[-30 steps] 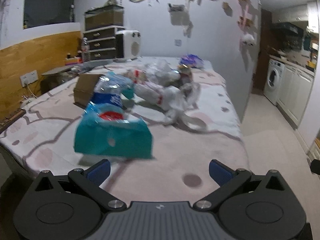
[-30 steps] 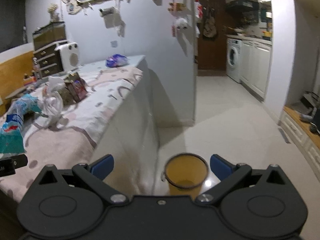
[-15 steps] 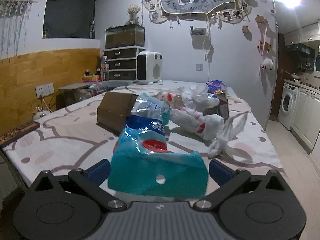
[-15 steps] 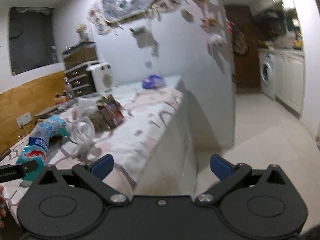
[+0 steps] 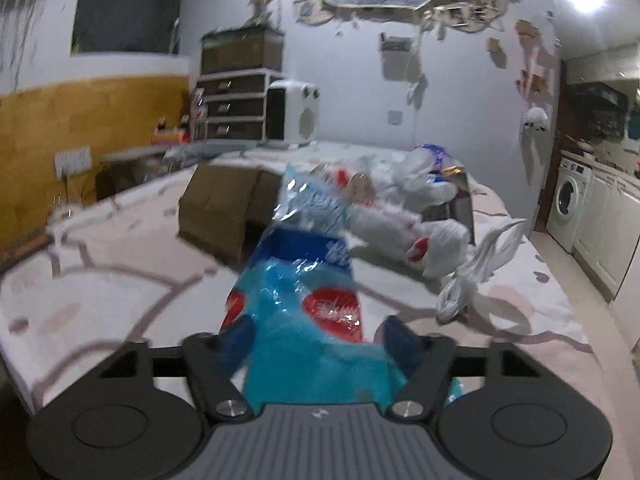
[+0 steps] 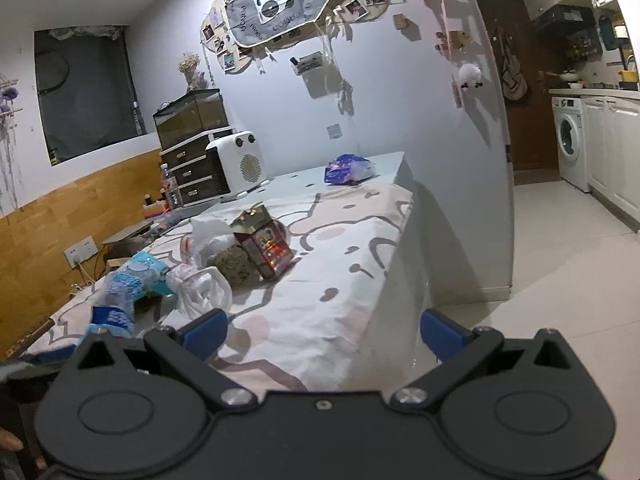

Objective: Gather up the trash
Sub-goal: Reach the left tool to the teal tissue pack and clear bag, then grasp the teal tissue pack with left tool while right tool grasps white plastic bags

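A blue and teal plastic package (image 5: 304,280) with red spots lies on the pink patterned cloth (image 5: 100,280), its near end between the jaws of my left gripper (image 5: 318,344). Those jaws are closing, and the blue pads (image 5: 236,340) press in on the package's sides. Behind it lie white plastic bags (image 5: 400,220) and a brown cardboard box (image 5: 220,208). My right gripper (image 6: 324,332) stands open with nothing in it, over the cloth's right front edge. From that side the package (image 6: 116,304), the white bags (image 6: 200,288) and a red carton (image 6: 268,248) show at left.
A purple packet (image 6: 346,168) lies at the far end by the wall. A white heater (image 6: 240,164) and dark drawers (image 6: 192,176) stand at the back left. Tiled floor (image 6: 560,280) runs right toward a washing machine (image 6: 570,140).
The left gripper came up to the blue package and its jaws have narrowed onto the near end. The right gripper swung left from the floor and an orange bin toward the cloth-covered surface.
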A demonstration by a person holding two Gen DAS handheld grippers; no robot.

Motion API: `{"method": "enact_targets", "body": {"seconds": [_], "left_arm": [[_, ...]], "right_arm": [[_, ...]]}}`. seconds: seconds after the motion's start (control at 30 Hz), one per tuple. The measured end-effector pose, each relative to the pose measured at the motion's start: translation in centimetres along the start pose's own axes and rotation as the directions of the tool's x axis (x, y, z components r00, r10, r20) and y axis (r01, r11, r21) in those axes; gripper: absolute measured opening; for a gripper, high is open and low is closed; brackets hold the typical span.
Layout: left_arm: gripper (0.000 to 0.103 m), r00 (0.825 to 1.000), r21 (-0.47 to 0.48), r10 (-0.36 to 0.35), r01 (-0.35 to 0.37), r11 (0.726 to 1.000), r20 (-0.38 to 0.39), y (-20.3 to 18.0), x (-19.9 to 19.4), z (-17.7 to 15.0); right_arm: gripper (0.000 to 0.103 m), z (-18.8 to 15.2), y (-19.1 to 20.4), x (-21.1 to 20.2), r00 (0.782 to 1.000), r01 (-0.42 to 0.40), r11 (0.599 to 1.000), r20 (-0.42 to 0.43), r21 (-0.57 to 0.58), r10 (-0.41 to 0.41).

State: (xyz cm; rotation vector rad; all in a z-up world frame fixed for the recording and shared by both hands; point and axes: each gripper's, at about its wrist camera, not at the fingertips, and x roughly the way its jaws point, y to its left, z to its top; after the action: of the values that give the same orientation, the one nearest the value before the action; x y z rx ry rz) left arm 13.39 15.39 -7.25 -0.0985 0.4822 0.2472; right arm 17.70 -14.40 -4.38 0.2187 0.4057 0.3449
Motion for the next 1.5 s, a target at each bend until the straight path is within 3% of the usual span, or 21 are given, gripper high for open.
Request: {"method": "enact_targets", "body": {"seconds": [0.17,0.23,0.33,0.43,0.5,0.57,0.63,0.77,0.93,1.0,1.13,1.23,1.37,1.5], "left_arm": [[0.021,0.999,-0.02,-0.034,0.033,0.999,-0.034,1.1,-1.0,-0.8],[0.009,0.997,-0.026,-0.062,0.06,0.998,-0.049,1.5,-1.5,-0.9],[0.008,0.995,-0.015,-0.086,0.085,0.996,-0.054,1.9,-2.6,-0.9],[0.014,0.996,-0.005,-0.083,0.083,0.997,-0.035,2.4,-3.8,-0.2],[0.037,0.997,-0.017,-0.081,0.081,0.997,-0.008,3.0,-4.7,0.7],[0.066,0.996,-0.032,-0.082,0.083,0.996,0.039,3.7,-5.4,1.8],[0.08,0.994,-0.019,-0.076,0.077,0.997,0.073,4.0,-5.6,3.2],[0.091,0.989,-0.01,-0.139,0.14,0.99,0.059,4.3,-3.8,5.9],[0.091,0.976,-0.035,-0.205,0.203,0.979,-0.071,3.9,1.2,7.7],[0.091,0.972,-0.076,-0.197,0.188,0.979,-0.127,3.9,3.1,7.5],[0.091,0.961,-0.167,-0.19,0.157,0.973,-0.203,4.7,5.9,6.4],[0.09,0.957,-0.263,-0.214,0.159,0.952,-0.198,5.6,6.9,5.6],[0.079,0.947,-0.412,-0.278,0.192,0.891,-0.161,6.8,7.8,4.9],[0.065,0.961,-0.423,-0.25,0.179,0.888,-0.12,6.4,7.4,4.3]], "right_arm": [[0.103,0.3,1.1,0.2,0.999,-0.034,0.998,-0.003,-0.046,0.034],[0.103,0.6,1.7,0.6,0.999,-0.049,0.997,-0.004,-0.067,0.049],[0.103,1.3,2.5,1.7,0.996,-0.089,0.992,-0.004,-0.086,0.089],[0.103,2.1,3.7,3.5,0.989,-0.146,0.982,-0.02,-0.115,0.145],[0.103,2.6,4.6,4.5,0.983,-0.182,0.972,-0.023,-0.148,0.181],[0.103,2.9,5.5,5.7,0.978,-0.208,0.962,-0.029,-0.175,0.206],[0.103,3.2,6.4,7.0,0.972,-0.235,0.951,-0.047,-0.199,0.23],[0.096,3.4,8.0,9.5,0.953,-0.302,0.927,-0.095,-0.222,0.288],[0.087,3.0,9.2,12.6,0.94,-0.332,0.913,-0.165,-0.238,0.299],[0.08,2.8,9.2,13.4,0.934,-0.343,0.911,-0.186,-0.23,0.304],[0.074,2.3,9.3,14.8,0.927,-0.356,0.904,-0.207,-0.235,0.312],[0.074,1.9,9.3,16.1,0.923,-0.363,0.903,-0.22,-0.232,0.314],[0.071,1.6,9.0,17.5,0.917,-0.364,0.913,-0.241,-0.184,0.317],[0.063,1.6,9.0,17.9,0.901,-0.395,0.904,-0.259,-0.164,0.347]]}}
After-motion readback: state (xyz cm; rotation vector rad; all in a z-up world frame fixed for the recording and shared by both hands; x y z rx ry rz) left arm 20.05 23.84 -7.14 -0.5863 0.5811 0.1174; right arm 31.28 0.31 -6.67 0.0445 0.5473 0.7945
